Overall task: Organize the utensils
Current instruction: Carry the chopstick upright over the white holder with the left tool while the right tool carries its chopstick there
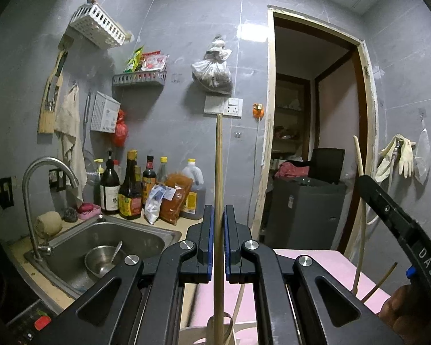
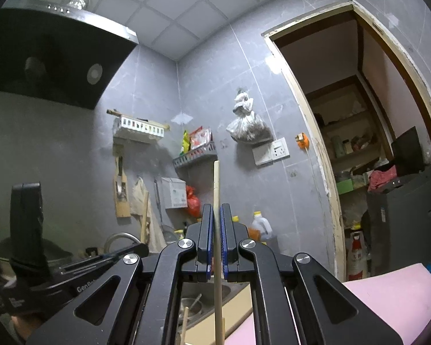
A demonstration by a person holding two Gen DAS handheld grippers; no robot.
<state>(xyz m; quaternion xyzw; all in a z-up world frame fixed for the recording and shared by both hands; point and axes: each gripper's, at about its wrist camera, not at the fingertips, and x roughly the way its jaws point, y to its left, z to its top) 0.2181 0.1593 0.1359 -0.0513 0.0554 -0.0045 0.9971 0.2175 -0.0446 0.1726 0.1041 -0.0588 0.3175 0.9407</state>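
Fingers [image 1: 206, 230] of the left gripper [image 1: 218, 230] are pressed together on a long wooden chopstick [image 1: 219, 172], which stands upright between the blue pads and rises past the wall socket [image 1: 223, 107]. Its lower end drops toward a pale slotted holder [image 1: 219, 326] on the pink board [image 1: 316, 270]. Left of that, the table [image 1: 163, 222] carries a steel sink [image 1: 115, 247] with a bowl and spoon [image 1: 103, 260] in it, a curved tap [image 1: 33, 201], and a row of sauce bottles [image 1: 129, 189] and spice bags against the grey tiles. On the right edge the right gripper [image 1: 393, 215] comes in at a slant, holding a paler chopstick [image 1: 360, 215] that crosses in front of the open doorway [image 1: 316, 132]; another thin stick [image 1: 379, 281] lies on the board below it.

From the right wrist, the right gripper's fingers [image 2: 207, 230] are likewise closed tight on that pale chopstick, held upright, its tip ending just below the grey wall rack [image 2: 195, 155]. Only this view shows the black range hood [image 2: 51, 57] and the ceiling tiles. The left gripper [image 2: 43, 258] sits low at left, in front of a pot. Between the arms of the mechanism, the sink bowl and more stick ends [image 2: 186, 313] show below.
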